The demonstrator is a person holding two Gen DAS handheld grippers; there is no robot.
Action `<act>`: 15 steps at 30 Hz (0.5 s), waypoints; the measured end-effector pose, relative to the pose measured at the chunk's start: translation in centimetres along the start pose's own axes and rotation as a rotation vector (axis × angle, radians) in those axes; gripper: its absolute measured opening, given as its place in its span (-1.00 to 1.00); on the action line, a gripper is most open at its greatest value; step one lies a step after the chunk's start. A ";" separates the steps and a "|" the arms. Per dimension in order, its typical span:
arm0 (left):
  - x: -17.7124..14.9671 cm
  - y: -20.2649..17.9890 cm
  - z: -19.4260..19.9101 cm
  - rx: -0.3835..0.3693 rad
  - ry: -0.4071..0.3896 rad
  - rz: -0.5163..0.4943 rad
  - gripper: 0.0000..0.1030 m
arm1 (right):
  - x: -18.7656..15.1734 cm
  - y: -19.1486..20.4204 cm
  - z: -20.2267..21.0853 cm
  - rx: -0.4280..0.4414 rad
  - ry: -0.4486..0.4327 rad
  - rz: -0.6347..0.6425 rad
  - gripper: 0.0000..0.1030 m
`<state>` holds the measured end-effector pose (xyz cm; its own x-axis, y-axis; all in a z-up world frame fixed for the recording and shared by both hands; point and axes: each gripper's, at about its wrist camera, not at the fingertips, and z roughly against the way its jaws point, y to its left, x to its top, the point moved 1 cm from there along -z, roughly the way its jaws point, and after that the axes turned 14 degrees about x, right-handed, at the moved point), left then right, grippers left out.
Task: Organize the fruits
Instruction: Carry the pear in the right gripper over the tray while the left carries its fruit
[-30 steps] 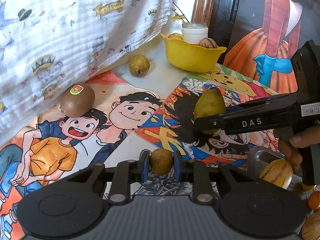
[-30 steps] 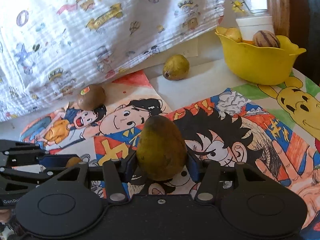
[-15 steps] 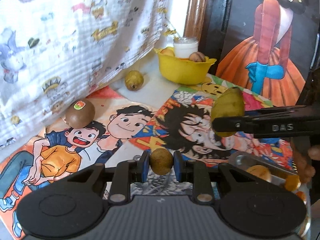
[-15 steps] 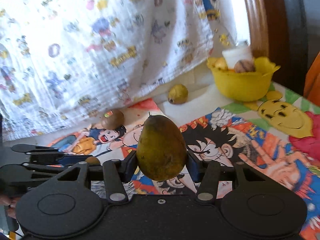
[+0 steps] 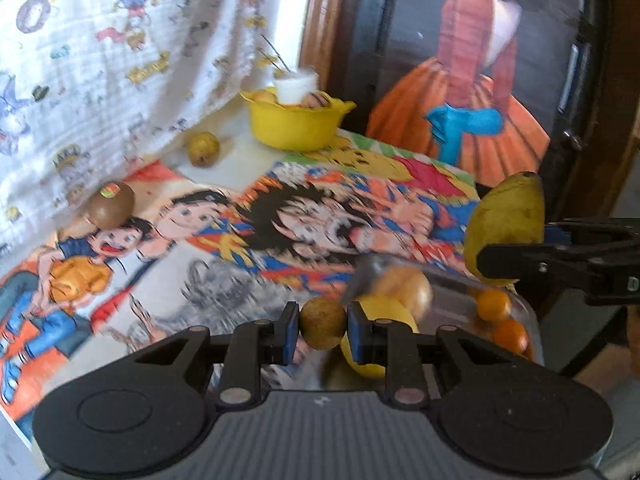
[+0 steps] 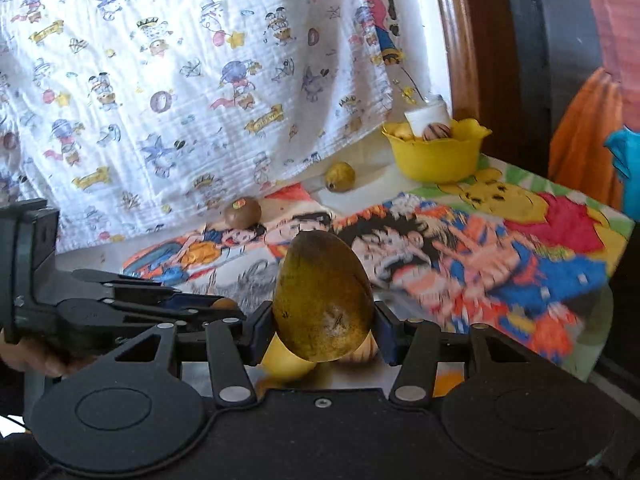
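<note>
My left gripper (image 5: 322, 328) pinches a small round brown fruit (image 5: 322, 329) across its middle; it looks light and firm, but liable to roll out. My right gripper (image 6: 323, 330) clamps a pear (image 6: 323, 296) at its widest part. I judge it heavier, smooth and easily bruised. Both fruits hang above the metal tray (image 5: 524, 312) holding other fruit.
</note>
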<state>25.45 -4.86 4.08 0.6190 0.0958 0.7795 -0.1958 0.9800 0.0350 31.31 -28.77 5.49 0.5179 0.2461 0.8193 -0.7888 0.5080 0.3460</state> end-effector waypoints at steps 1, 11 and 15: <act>-0.4 -0.2 0.1 -0.010 0.008 -0.008 -0.47 | -0.7 0.4 0.4 -0.004 -0.001 -0.006 0.04; -3.7 -0.7 0.2 -0.042 0.082 -0.071 -0.47 | -7.7 2.8 2.7 -0.004 -0.015 -0.160 0.04; -4.3 -0.7 0.1 -0.040 0.096 -0.084 -0.47 | -9.4 3.2 2.4 -0.004 0.003 -0.207 0.04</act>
<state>22.82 -5.96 0.74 0.7023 0.0278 0.7113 -0.1114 0.9912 0.0713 23.15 -31.45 0.01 0.6698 0.1389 0.7294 -0.6640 0.5516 0.5048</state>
